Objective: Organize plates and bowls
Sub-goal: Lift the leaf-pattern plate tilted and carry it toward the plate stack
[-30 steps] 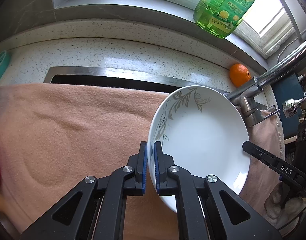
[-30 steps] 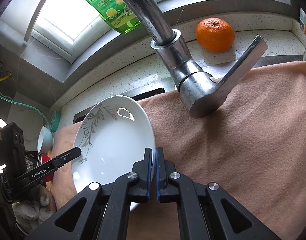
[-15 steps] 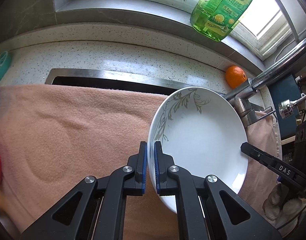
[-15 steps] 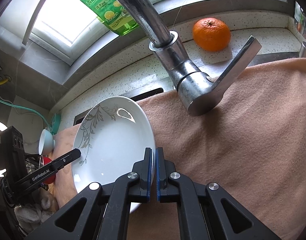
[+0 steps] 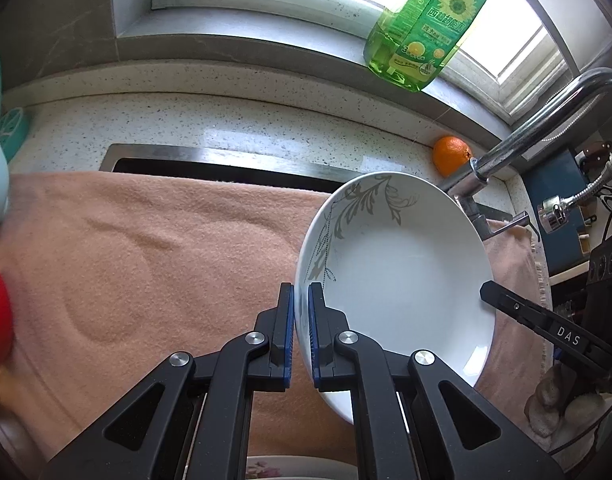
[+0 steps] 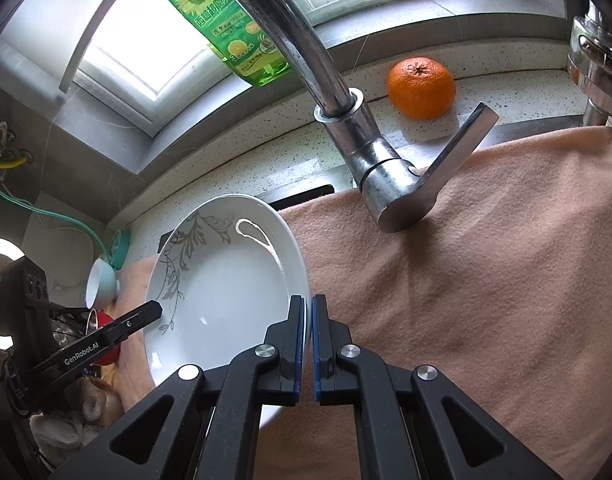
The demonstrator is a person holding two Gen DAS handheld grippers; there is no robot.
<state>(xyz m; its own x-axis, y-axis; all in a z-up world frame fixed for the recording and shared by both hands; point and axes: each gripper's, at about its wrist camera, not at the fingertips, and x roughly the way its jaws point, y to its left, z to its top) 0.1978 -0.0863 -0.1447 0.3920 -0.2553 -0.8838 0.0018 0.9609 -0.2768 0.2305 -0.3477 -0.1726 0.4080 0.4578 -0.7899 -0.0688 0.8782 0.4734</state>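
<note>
left gripper [image 5: 301,332]: black angular linkage, silver round screws, blue pads; "GenRobot.AI" in white along one finger.
right gripper [image 6: 308,344]: same black build, blue pads, silver screws; "DAS" lettering.

Left gripper [image 5: 301,322] is clamped tight on the near-left rim of the white plate [image 5: 401,276] — blue pads pinching either side of the edge. Right gripper [image 6: 308,340] is pinching the plate's opposite rim [image 6: 226,296], jaws nearly together. Both point toward the plate from opposing sides — each one's black finger shows in the other's view.
</note>
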